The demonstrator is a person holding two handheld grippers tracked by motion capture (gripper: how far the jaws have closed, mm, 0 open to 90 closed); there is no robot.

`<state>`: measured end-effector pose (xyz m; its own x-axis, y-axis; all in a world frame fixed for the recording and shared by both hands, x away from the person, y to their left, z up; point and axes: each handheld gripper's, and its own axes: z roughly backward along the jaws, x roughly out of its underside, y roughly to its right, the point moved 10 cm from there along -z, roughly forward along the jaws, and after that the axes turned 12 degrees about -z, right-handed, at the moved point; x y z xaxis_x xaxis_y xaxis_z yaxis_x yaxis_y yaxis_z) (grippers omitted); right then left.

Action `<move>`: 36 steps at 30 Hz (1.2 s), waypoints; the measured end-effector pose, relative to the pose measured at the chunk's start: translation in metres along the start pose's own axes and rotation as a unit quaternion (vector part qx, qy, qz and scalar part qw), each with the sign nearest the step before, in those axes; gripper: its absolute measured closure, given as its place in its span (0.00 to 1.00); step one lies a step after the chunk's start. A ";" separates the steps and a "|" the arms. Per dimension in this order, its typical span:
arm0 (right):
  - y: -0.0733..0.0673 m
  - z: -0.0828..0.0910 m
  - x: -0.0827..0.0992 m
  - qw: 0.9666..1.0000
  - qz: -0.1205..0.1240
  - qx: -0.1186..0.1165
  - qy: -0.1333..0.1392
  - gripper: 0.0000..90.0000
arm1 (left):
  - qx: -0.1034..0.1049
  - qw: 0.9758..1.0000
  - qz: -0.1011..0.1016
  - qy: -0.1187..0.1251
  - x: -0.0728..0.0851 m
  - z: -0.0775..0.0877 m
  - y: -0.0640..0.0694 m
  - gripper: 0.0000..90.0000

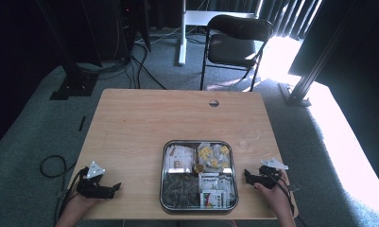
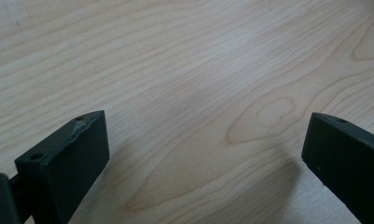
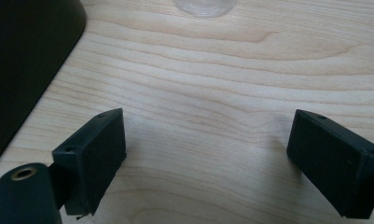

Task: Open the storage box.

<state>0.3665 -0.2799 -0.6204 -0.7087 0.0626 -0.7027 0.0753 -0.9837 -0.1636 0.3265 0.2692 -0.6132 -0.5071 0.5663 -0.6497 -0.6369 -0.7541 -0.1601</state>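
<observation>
**Both tongs wide, tray between them**

I hold my left gripper (image 1: pixel 115 188) low over the near left corner of the wooden table (image 1: pixel 144 118). Its jaws stand wide apart with nothing between them; in the left gripper view there is bare wood grain under the gap. My right gripper (image 1: pixel 246 176) rests near the table's right edge, jaws likewise spread wide and empty, pointing toward the metal tray (image 1: pixel 198 142). The tray sits at the near middle of the table, between my two grippers, just beside the right one and well apart from the left. It is split into four compartments holding packets and small wrapped pieces; I cannot read them. A clear disc (image 3: pixel 204 6) lies on the wood ahead of my right gripper.
</observation>
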 end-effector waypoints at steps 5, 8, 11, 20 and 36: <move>0.000 0.000 0.000 1.000 0.000 0.000 0.000 0.12 | 0.010 1.000 0.007 0.016 -0.007 0.005 0.000 0.01; 0.000 0.000 0.000 1.000 0.000 0.000 0.000 0.12 | 0.010 1.000 0.005 0.017 -0.008 0.004 0.000 0.01; 0.000 0.000 0.000 1.000 0.000 0.000 0.000 0.12 | 0.016 1.000 0.004 0.021 -0.011 0.006 0.003 0.01; 0.000 0.000 0.000 1.000 0.000 0.000 0.000 0.12 | 0.015 0.999 -0.024 0.046 -0.034 0.013 0.013 0.01; 0.000 0.000 0.000 1.000 0.000 0.000 0.000 0.12 | 0.045 0.994 -0.052 0.090 -0.075 0.028 0.034 0.01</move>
<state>0.3665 -0.2799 -0.6204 -0.7092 0.0632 -0.7021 0.0746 -0.9837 -0.1639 0.3262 0.2101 -0.5490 -0.3286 0.5645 -0.7572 -0.7343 -0.6569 -0.1711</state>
